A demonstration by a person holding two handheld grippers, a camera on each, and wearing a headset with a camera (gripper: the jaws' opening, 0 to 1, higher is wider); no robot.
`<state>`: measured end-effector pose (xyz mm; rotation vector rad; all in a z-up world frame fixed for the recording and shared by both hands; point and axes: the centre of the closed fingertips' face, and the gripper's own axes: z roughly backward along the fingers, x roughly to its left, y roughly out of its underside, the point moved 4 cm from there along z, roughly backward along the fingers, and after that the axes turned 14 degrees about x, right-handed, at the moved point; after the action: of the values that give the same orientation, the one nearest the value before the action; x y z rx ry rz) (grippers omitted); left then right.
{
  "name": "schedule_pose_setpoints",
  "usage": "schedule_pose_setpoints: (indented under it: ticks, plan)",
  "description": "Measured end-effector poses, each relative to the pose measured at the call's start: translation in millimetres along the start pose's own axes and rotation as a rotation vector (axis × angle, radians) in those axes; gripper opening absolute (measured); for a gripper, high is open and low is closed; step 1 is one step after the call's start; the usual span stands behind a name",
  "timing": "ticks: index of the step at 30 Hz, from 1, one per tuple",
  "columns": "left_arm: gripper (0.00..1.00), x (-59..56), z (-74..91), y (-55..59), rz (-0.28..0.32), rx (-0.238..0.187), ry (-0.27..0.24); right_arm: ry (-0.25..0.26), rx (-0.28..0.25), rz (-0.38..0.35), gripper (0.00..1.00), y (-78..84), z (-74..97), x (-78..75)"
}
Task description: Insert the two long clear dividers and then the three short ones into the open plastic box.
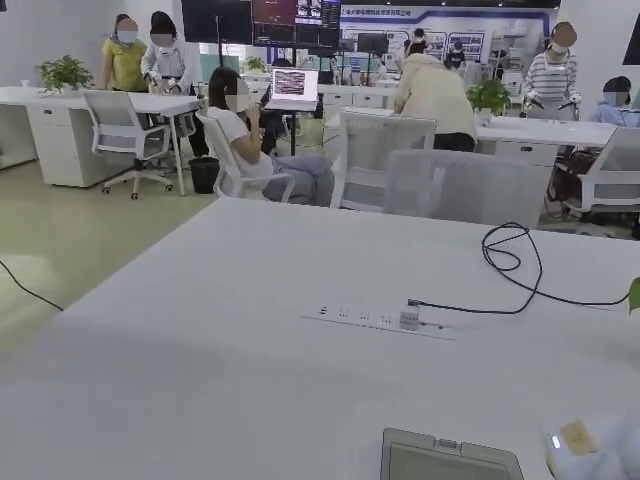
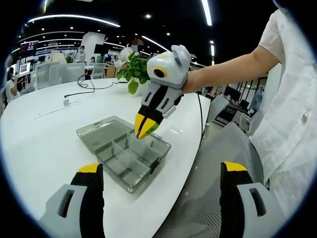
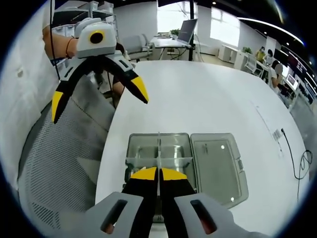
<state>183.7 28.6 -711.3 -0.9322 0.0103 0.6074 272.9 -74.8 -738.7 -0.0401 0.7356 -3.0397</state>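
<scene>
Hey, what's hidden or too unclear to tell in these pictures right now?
Head view: grey clear plastic box, cut off by the bottom edge.
Right gripper view: box's near end, hidden behind the right gripper.
Right gripper view: thin clear divider in its shut jaws, edge-on; long or short unclear.

Bare tabletop (image 3: pixel 208 94) surrounds the box (image 3: pixel 218 168); power strip (image 1: pixel 378 320) and cable (image 1: pixel 539 268) lie well apart

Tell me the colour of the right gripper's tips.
Yellow, on the right gripper shut on a clear divider; clearest in the right gripper view.
</scene>
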Motion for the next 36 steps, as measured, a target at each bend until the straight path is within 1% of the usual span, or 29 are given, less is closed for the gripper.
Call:
schedule_pose_setpoints:
  ticks: [2,4,9,15,25,36]
  plan:
    - [1.0,-0.5,-0.2,0.7,-0.001,0.001,0.001,0.0,-0.003,0.001,0.03,-1.1,-1.0,-0.9]
    - [1.0,-0.3,-0.5,1.9,0.0,0.004,0.0,0.0,0.004,0.005,0.03,-1.6,-4.0,-0.7]
    - [1.0,0.4,0.1,2.6,0.002,0.006,0.0,0.003,0.049,0.033,0.03,-0.4,-14.4,0.4]
    - [1.0,0.9,0.9,3.2,0.003,0.003,-0.001,-0.01,0.084,0.017,0.03,3.5,-25.6,-1.7]
    - [1.0,0.1,1.2,3.4,0.006,0.001,0.001,-0.016,0.157,0.034,0.03,8.5,-39.8,-1.2]
    - [1.0,0.5,0.9,3.8,0.002,0.002,0.003,-0.015,0.179,0.047,0.03,10.1,-43.2,-0.3]
